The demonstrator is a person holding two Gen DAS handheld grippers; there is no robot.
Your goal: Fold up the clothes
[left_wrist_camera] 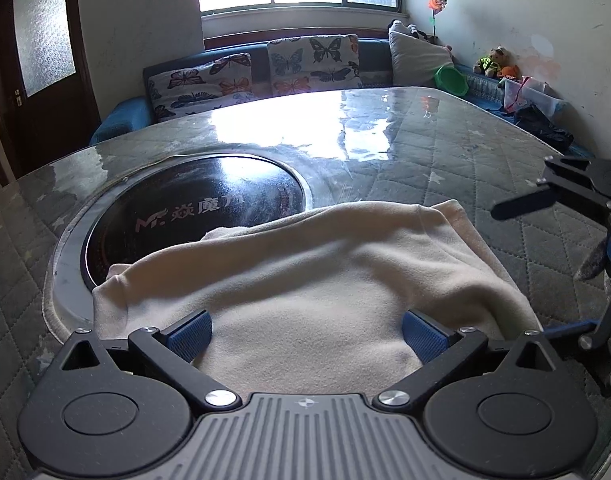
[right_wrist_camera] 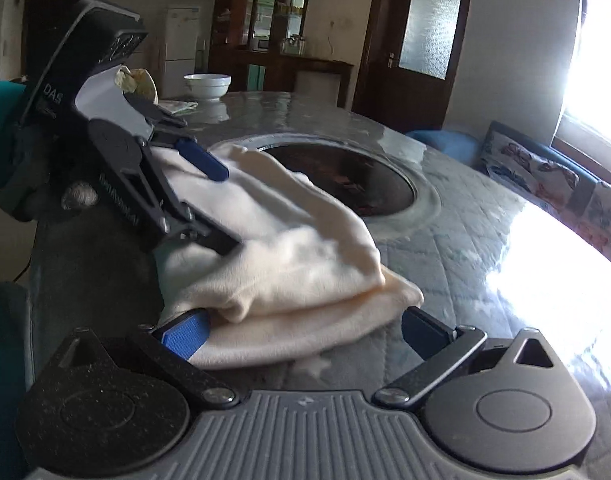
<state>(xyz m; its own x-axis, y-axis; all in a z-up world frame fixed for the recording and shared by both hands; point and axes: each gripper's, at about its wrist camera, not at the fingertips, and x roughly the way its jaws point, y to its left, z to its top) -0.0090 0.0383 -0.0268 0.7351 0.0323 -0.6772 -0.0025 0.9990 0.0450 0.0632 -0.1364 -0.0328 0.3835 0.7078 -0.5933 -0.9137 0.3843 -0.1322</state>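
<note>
The cloth (left_wrist_camera: 305, 280) is a cream, fleecy garment, already doubled into a low stack of at least two layers. It lies on the worktop (left_wrist_camera: 445, 152), its far part lapping over the rim of the round dark hob (left_wrist_camera: 193, 204) set into the surface. It looks light, soft and limp: it should sag wherever it is not held, and its nap should give the blue pads a fair bite, while the glossy worktop under it may let the whole stack slide if it is dragged. The best hold seems to be at the edges or corners, taking all layers at once, since a pinch on the top layer alone would peel the fold apart.

In the right wrist view the long axis of the cloth (right_wrist_camera: 289, 256) runs from the near right corner away toward the left tool (right_wrist_camera: 209, 196), with the rolled fold facing right.

The left tool (left_wrist_camera: 307, 332) has its fingers spread wide over the near part of the cloth, gripping nothing. The right tool (right_wrist_camera: 301, 332) is likewise spread, straddling the near fold, its left pad (right_wrist_camera: 181, 336) touching the cloth.
</note>
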